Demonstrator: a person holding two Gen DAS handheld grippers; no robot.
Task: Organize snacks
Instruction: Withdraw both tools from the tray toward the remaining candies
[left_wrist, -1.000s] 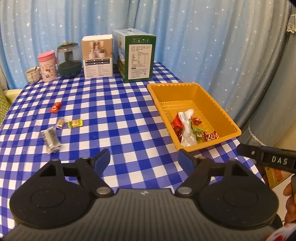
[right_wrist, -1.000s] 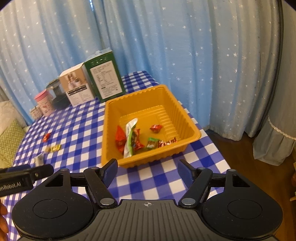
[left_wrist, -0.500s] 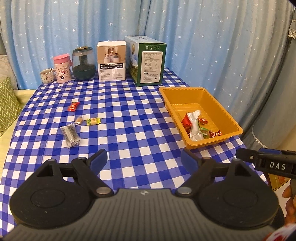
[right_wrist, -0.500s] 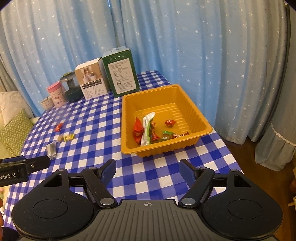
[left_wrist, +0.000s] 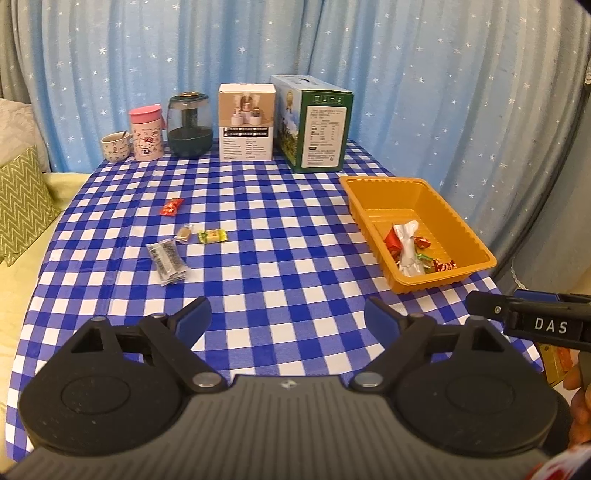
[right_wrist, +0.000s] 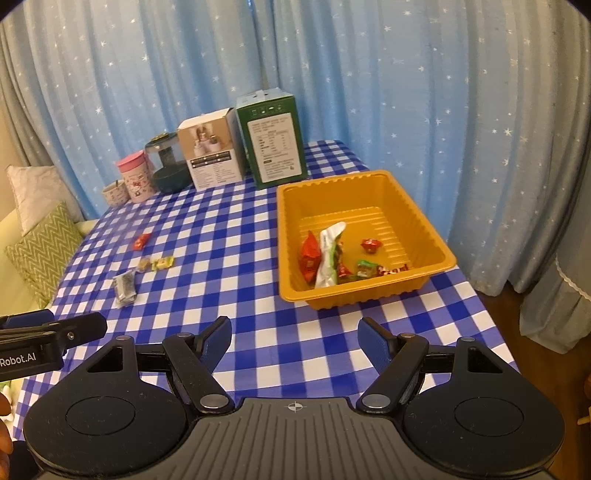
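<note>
White letters "DAS" are showing on the right gripper (left_wrist: 546, 325), and "Robot.AI" is showing on the left gripper (right_wrist: 26, 360). Print on the green box (left_wrist: 325, 136) is staying too small to read.

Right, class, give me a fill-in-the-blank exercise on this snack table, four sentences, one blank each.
1. Sorted snacks lie in the ___ tray.
2. The number of snacks still loose on the checked tablecloth is ___.
3. The red candy lies on the ___.
4. Between the left gripper fingers there is ___.

Missing words: orange; four; tablecloth; nothing
</note>
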